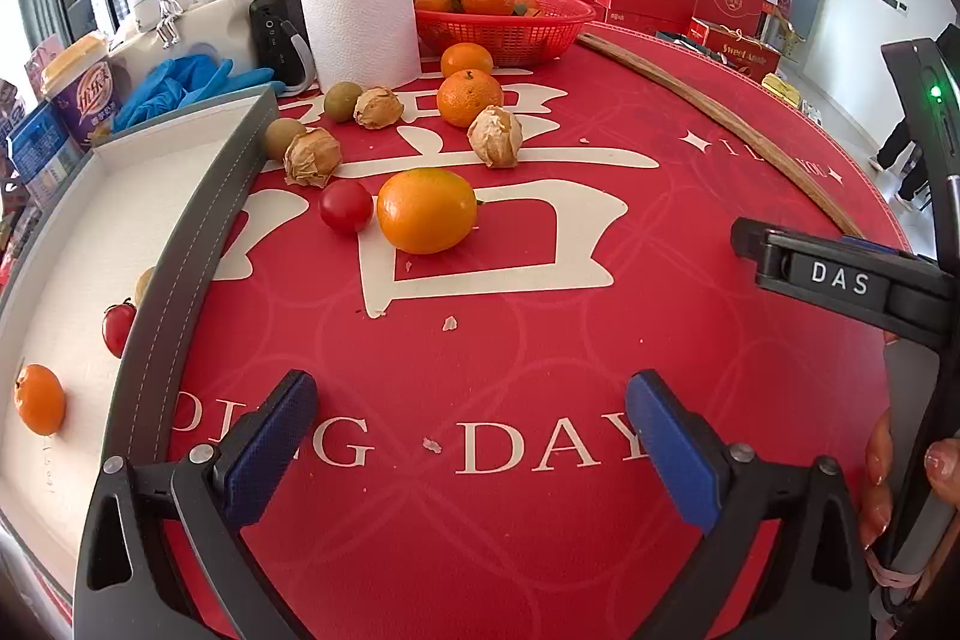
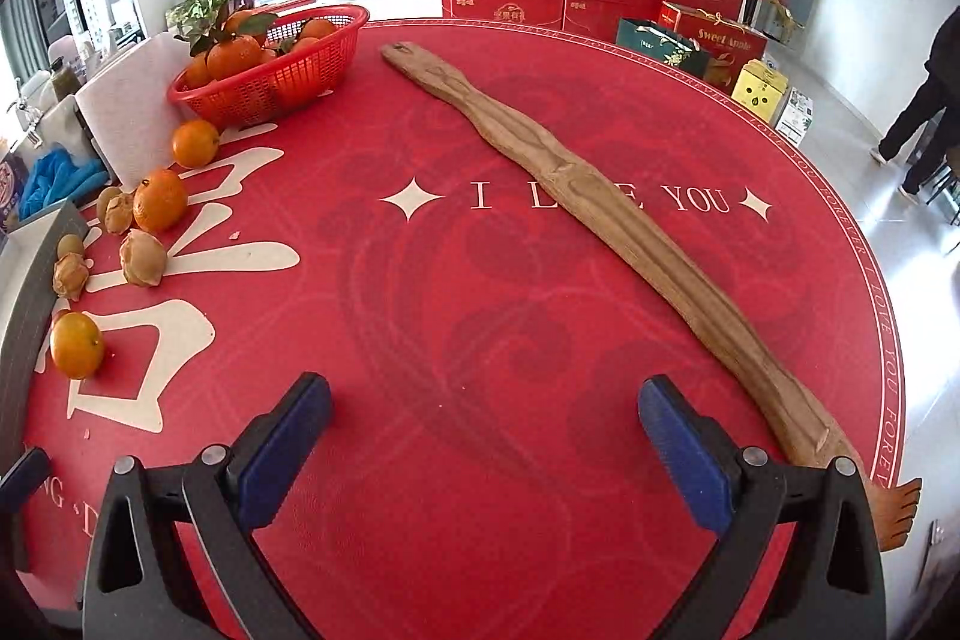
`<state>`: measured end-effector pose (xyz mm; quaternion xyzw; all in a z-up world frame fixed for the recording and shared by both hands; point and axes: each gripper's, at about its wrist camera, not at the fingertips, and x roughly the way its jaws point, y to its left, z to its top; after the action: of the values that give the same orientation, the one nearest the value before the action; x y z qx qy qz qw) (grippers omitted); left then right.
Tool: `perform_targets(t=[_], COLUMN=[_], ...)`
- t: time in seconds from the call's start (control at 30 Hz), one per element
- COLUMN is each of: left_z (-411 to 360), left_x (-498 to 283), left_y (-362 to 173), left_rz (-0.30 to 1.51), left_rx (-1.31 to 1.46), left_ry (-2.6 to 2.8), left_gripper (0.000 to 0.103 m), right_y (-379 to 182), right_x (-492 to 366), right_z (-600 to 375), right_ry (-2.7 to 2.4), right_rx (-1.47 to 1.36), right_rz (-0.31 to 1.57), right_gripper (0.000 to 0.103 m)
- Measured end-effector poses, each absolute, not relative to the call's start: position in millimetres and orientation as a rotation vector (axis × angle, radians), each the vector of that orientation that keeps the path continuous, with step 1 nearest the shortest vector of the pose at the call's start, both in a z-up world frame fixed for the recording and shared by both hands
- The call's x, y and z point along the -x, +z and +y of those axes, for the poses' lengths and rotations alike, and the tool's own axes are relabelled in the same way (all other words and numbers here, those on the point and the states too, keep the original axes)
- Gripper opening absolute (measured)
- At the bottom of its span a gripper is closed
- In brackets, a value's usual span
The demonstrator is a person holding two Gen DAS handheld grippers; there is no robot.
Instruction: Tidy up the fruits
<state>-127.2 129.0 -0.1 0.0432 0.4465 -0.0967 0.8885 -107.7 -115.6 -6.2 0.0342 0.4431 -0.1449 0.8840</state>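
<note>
Fruit sorting partly done, most pieces left on the tabletop (image 1: 540,340).
Both the left gripper (image 1: 471,451) and right gripper (image 2: 486,451) hover with jaws spread wide, holding nothing. A small orange (image 1: 39,398) and cherry tomato (image 1: 118,327) lie in the grey tray (image 1: 198,232); a large orange (image 1: 427,210), a second tomato (image 1: 345,206), mandarins and husked fruits remain outside.

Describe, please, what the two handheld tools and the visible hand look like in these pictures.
Both the left tool and the right tool have black plastic arms with silver rivets and textured blue pads. One black finger, seen from the left wrist view, carries white "DAS" lettering. The person's hand shows polished nails.
</note>
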Motion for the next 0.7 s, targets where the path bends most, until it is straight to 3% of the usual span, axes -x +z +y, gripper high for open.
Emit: perform_targets(t=[0.7], left_z=[128.7], left_x=[127.2], left_y=[-0.5], left_rz=[0.927], left_rx=[-0.09], left_ry=[-0.2], left_gripper=[0.102], right_y=[-5.8], right_x=[108.9], right_z=[-116.0], right_ry=[-0.301], right_rx=[-0.071], right_rz=[0.922], right_gripper=[0.103])
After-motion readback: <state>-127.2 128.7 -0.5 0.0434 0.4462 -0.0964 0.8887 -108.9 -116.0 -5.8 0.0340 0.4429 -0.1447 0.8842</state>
